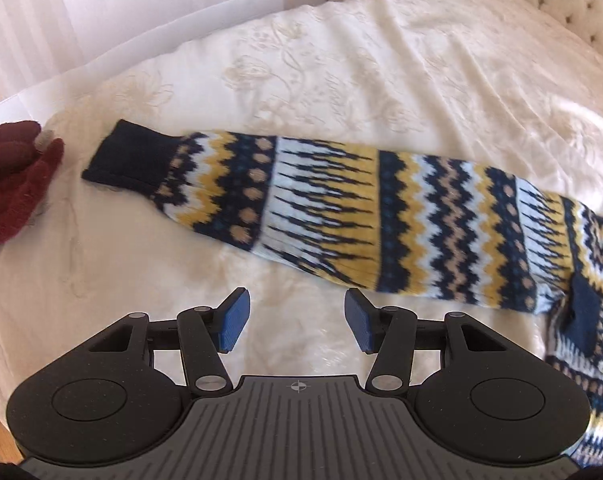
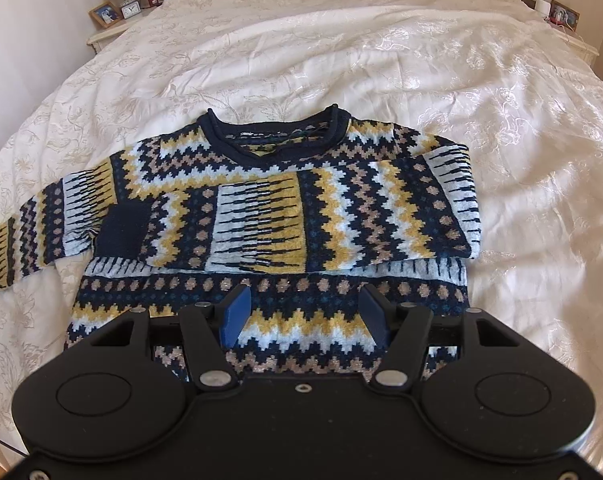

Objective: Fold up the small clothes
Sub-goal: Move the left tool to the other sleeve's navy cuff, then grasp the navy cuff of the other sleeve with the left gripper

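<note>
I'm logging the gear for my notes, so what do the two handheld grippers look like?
Both the left gripper and right gripper have matte black bodies with two round discs, silver pivot pins and blue ribbed pads. The left one has a grey grooved deck with a crosshair mark.

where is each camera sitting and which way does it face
Left wrist: on the left gripper, looking across the bed at the outstretched sleeve, a red glove at left; own blue pads, open.
Right wrist: on the right gripper, above the hem, facing the headboard over the sweater; one sleeve is folded across its chest; own pads, open.
Shared: the same sweater and bedspread.
</note>
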`<control>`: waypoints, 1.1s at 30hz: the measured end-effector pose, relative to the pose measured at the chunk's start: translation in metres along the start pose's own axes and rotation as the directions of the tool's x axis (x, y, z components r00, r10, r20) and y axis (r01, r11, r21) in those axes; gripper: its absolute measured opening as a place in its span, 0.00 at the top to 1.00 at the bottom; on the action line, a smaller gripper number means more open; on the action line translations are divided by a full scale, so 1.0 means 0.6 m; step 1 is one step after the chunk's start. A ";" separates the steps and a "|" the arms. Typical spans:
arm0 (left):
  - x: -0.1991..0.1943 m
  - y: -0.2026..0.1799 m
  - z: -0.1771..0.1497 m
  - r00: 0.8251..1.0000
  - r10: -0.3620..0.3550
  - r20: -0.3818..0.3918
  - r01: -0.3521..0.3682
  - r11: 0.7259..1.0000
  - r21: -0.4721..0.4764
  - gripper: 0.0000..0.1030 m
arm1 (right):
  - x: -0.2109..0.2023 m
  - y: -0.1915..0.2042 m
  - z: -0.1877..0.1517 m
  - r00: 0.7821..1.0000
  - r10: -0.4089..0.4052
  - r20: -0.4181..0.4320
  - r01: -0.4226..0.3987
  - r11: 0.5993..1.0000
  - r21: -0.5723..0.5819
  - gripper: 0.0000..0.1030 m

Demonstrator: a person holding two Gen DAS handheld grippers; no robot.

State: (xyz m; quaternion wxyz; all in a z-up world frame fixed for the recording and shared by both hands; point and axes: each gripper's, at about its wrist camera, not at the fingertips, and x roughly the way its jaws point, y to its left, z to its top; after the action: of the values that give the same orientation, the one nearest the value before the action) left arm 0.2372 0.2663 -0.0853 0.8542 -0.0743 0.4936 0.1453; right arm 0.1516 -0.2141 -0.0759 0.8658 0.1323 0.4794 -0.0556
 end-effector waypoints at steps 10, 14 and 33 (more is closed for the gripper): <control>0.039 0.092 0.046 0.999 0.021 0.028 -0.019 0.997 -0.069 0.50 | 0.004 0.077 -0.001 1.000 0.018 -0.009 -0.018 1.000 -0.023 0.37; 0.062 0.107 0.057 1.000 0.012 0.019 -0.010 0.997 -0.078 0.50 | 0.006 0.106 0.005 0.999 0.034 0.000 -0.034 0.999 -0.022 0.30; 0.060 0.131 0.044 0.999 -0.030 0.028 0.034 0.984 -0.174 0.44 | 0.043 0.169 0.016 0.998 0.067 -0.004 -0.067 0.993 -0.095 0.09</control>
State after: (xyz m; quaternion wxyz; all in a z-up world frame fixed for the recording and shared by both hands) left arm 0.2508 0.3541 -0.1020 0.8529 -0.1546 0.4668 0.1751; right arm 0.1960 -0.1186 -0.0746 0.8722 0.1071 0.4774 -0.0035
